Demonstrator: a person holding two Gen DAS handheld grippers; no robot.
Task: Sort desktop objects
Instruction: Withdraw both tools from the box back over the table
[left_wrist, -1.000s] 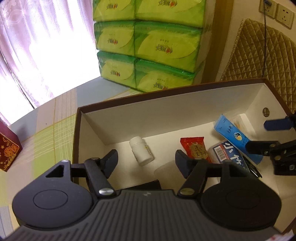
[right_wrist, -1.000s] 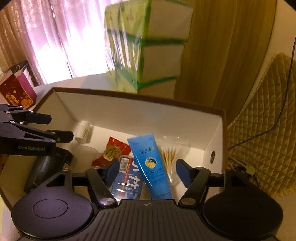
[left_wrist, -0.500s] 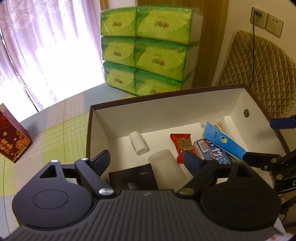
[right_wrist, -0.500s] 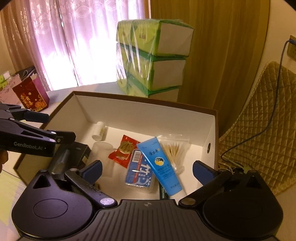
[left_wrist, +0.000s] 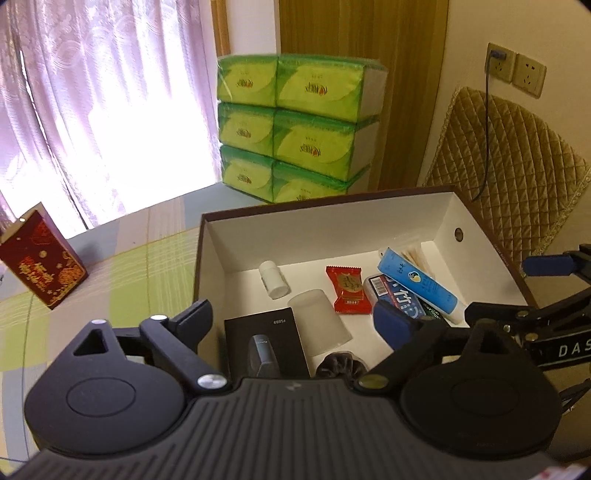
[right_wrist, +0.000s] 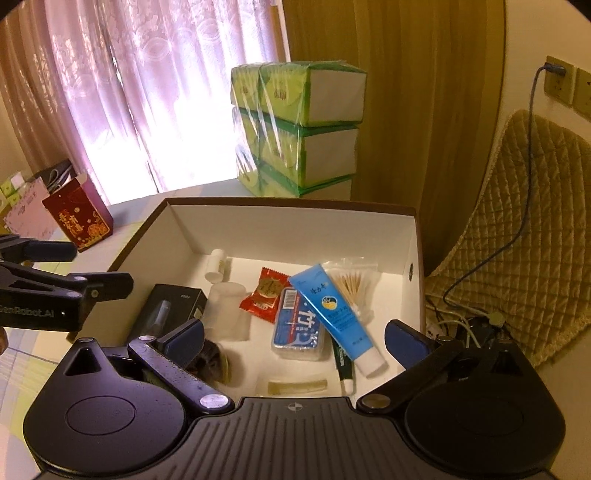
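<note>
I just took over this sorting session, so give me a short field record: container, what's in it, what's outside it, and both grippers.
container: open cardboard box, brown outside, white inside
in box: white pill bottle, red snack packet, blue toothpaste tube, cotton swab bag, blue floss case, frosted cup, black box, dark scrunchie
outside box: red gift bag, green tissue packs
left gripper: open, jaws have just been opening, nothing between them
right gripper: open, empty
</note>
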